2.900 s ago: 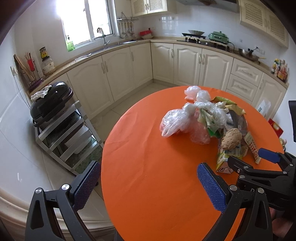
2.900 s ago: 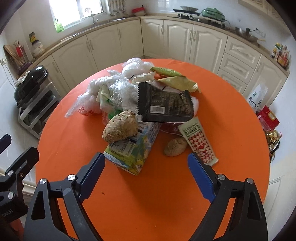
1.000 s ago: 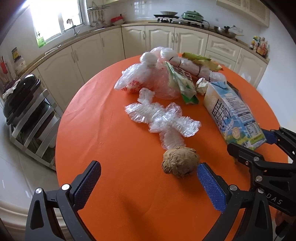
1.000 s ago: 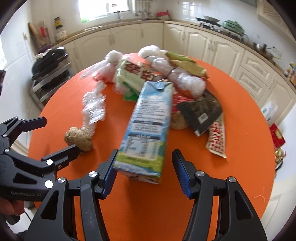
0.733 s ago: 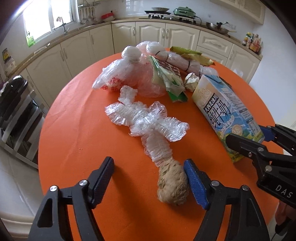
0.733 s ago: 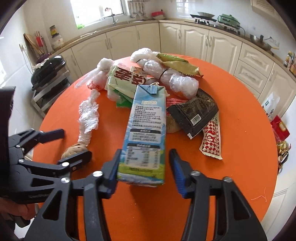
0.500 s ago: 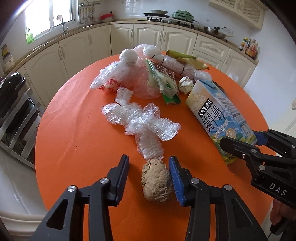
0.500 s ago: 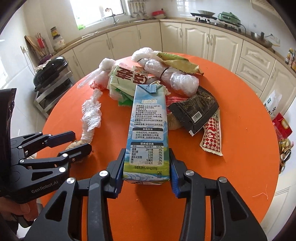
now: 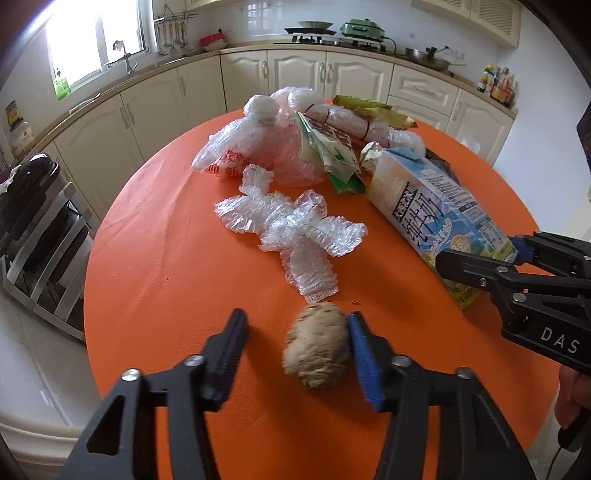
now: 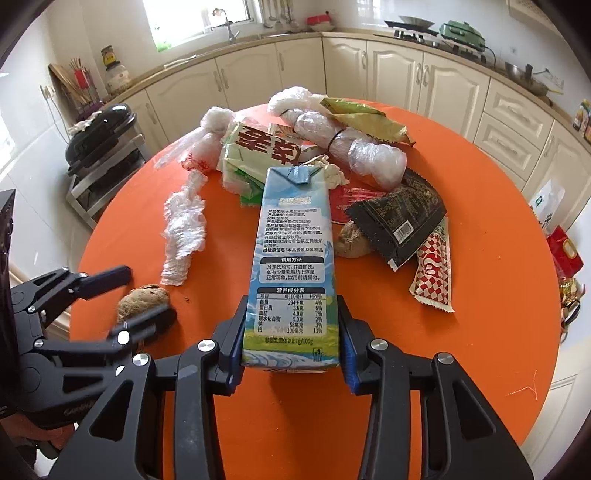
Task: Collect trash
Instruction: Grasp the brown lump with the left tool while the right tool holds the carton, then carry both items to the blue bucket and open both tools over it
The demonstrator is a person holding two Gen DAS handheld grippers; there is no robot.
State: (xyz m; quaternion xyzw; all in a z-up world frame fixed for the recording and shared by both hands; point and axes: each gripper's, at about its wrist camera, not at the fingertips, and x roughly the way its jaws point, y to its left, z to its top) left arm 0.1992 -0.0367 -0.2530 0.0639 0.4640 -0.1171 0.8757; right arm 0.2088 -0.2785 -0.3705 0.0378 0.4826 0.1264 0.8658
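round orange table: heap of wrappers and clear bags at far side. right gripper, fingers pinching the blue-and-white milk carton at its near end. left gripper, fingers having just closed in, right pad touching brown crumbly lump, left pad apart.

Home kitchen. Cream cabinets w/ panelled doors run along two walls under a long counter; sink tap sits below a bright window. Gas hob w/ a green pot and a pan on the right side, utensils hanging on a rail, sauce bottles in the corner, white tiled walls. Round table w/ orange cloth in the middle, food wrappers piled on it. Metal rack w/ a black appliance by the wall.
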